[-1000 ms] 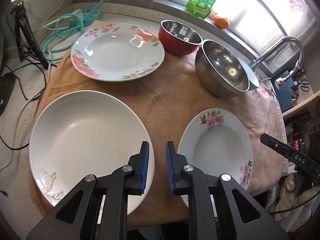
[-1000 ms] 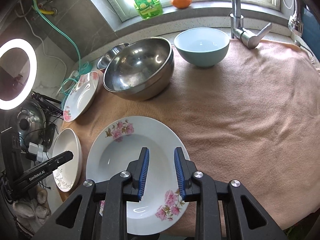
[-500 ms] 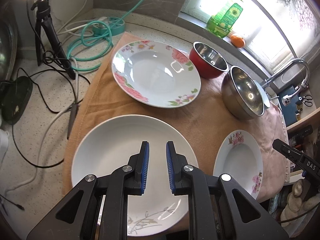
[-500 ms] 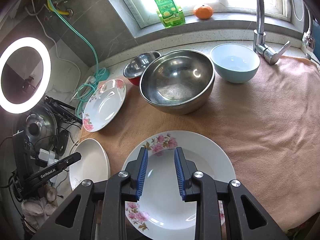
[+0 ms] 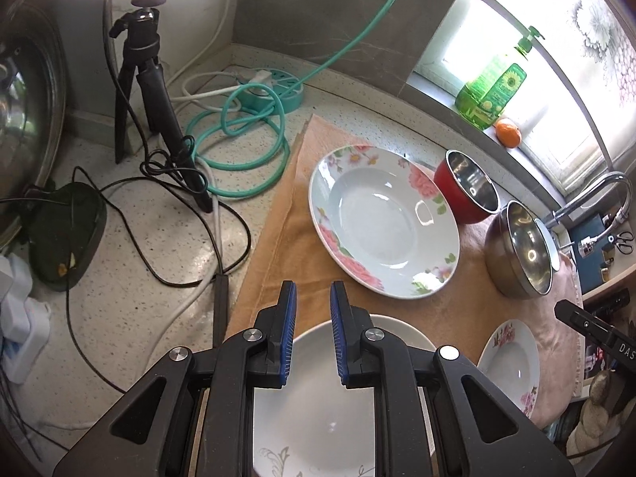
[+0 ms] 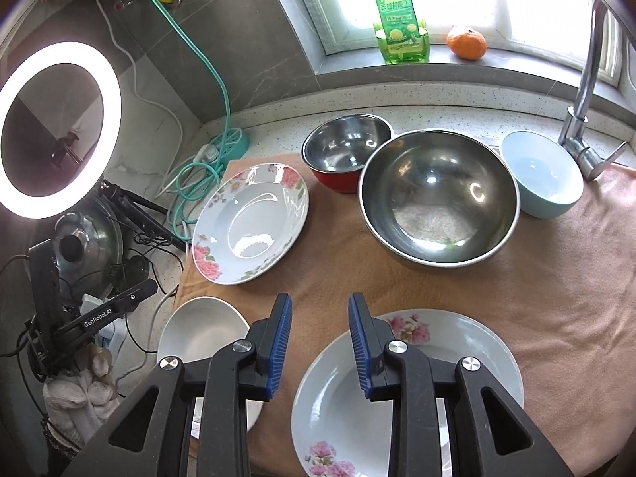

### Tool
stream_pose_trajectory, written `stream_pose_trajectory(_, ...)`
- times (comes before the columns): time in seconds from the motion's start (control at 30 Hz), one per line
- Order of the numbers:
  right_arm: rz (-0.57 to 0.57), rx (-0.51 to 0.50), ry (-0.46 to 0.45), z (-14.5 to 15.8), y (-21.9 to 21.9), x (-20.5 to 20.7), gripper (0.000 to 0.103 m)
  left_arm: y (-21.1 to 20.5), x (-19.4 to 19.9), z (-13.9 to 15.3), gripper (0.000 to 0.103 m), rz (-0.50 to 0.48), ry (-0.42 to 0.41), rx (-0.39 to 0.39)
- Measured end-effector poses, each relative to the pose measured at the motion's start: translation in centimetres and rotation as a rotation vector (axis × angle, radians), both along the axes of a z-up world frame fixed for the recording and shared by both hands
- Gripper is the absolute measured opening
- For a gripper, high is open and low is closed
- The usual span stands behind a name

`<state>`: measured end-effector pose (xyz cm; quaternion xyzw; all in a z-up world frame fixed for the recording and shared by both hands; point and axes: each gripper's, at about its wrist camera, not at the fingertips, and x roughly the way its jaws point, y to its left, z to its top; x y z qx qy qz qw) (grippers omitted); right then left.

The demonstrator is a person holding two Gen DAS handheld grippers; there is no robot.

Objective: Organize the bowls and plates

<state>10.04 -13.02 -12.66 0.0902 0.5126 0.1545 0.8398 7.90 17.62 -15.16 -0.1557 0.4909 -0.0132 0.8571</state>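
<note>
My left gripper [image 5: 312, 298] is open and empty above the far rim of a plain white plate [image 5: 338, 417]. Beyond it lies a large flowered plate [image 5: 381, 226], then a red bowl [image 5: 469, 194] and a big steel bowl [image 5: 520, 250]. A small flowered plate [image 5: 512, 361] lies at the right. My right gripper [image 6: 320, 310] is open and empty above the cloth, between the white plate [image 6: 202, 326] and the small flowered plate [image 6: 437, 377]. The right wrist view also shows the large flowered plate [image 6: 250, 222], red bowl [image 6: 346, 151], steel bowl [image 6: 437, 198] and a light blue bowl [image 6: 540, 183].
All dishes sit on a tan cloth [image 6: 556, 298]. A tripod [image 5: 147, 91], cables and a teal hose [image 5: 242, 147] lie on the counter to the left. A faucet [image 6: 584, 91], a green soap bottle [image 6: 401, 20] and an orange [image 6: 467, 41] stand at the back.
Both grippers have pulled back and up, so the dishes look smaller. The left view has swung left over the white plate. The right gripper has shifted left off the small flowered plate.
</note>
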Motion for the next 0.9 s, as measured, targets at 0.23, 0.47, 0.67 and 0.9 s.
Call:
stream_pose_trajectory(0.23, 0.011, -0.005, -0.016, 0.1, 2.3, 2.2, 0.03, 0.2, 2.1, 0.2, 0.015, -0.024, -0.003, 0.011)
stream_pose_trajectory(0.47, 0.02, 0.018, 0.013, -0.8, 3.7, 4.6, 0.03, -0.1, 4.3, 0.0, 0.016, -0.067, -0.01, 0.047)
stream_pose_trajectory(0.67, 0.036, -0.018, 0.032, -2.4, 5.2, 6.8, 0.03, -0.7, 6.5, -1.0, 0.016, -0.106, 0.014, 0.056)
stream_pose_trajectory(0.9, 0.034, -0.037, 0.067, -4.2, 5.7, 9.5, 0.03, -0.5, 8.5, -2.6, 0.016, -0.107, 0.053, 0.056)
